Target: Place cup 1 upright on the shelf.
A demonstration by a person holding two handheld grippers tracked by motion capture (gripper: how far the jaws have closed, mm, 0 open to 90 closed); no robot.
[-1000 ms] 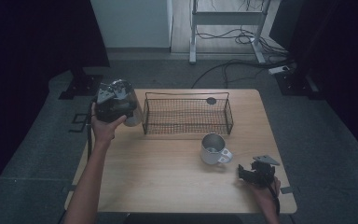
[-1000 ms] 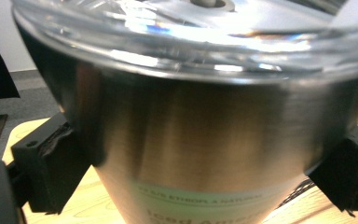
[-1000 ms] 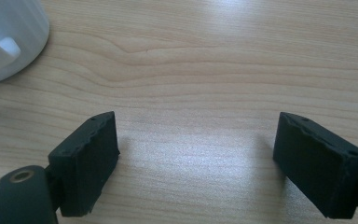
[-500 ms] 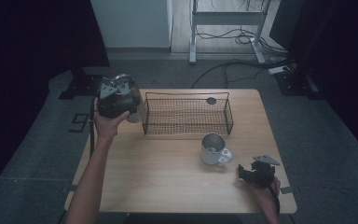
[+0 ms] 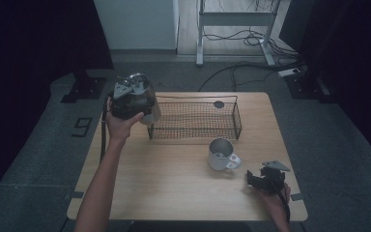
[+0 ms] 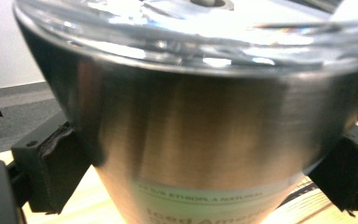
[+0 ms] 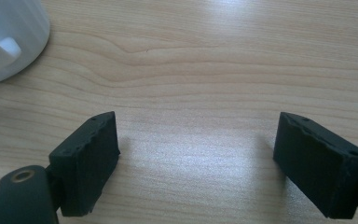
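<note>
a: left gripper view puts the steel tumbler [image 6: 191, 130] right up against the lens. its brushed wall, a pale label low down and a clear lid on top sit between the two black jaws, which stand wide and press on its flanks.

b: so the left gripper [image 5: 136, 112] has it clamped. where is it in the high view?

a: lifted off the wooden surface [image 5: 174, 179], held at the far left corner, just beside the left end of the wire basket [image 5: 193, 118] and above its rim.

b: what worries you?

a: the wall is smooth, tapered metal and the pads only bite a narrow band on each side. if the hand tilts or swings fast, i judge the tumbler could slide or twist in the grip. carried low, its base could also clip the basket's end wall and be knocked loose.

b: and the other hand?

a: the right gripper [image 7: 196, 154] rests near the front right corner of the surface with its jaws parted over bare wood and nothing between them. the white mug [image 5: 221, 154] stands close to it, between it and the basket. a careless sweep of that hand could tip the mug.

b: what differs from a second ago?

a: the tumbler and the left hand are now closer to the basket and a little higher. the grip looks the same. the right gripper, the mug and the basket sit where they did.
</note>
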